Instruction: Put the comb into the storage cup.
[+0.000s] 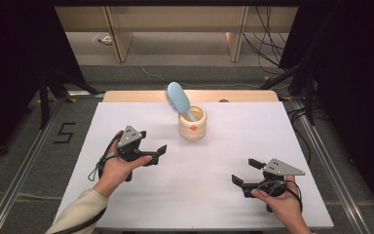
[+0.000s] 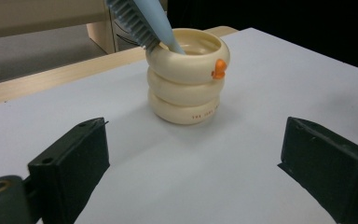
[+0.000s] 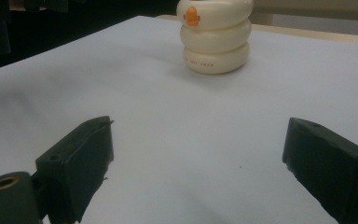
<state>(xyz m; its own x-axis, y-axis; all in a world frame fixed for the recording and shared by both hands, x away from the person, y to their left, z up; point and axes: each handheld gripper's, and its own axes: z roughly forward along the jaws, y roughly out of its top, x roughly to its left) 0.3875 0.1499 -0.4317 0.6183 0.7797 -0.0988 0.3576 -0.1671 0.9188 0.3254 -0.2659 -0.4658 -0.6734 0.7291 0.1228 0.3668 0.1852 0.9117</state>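
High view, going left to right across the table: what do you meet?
left gripper → blue hairbrush leaning out of the cream ringed cup → right gripper, both with jaws apart, on the white table.

A cream ringed holder (image 2: 188, 81) stands upright on the white tabletop (image 2: 270, 84). A blue hairbrush (image 2: 142, 23) leans out of it. The spread black jaws flank bare tabletop just before the holder.
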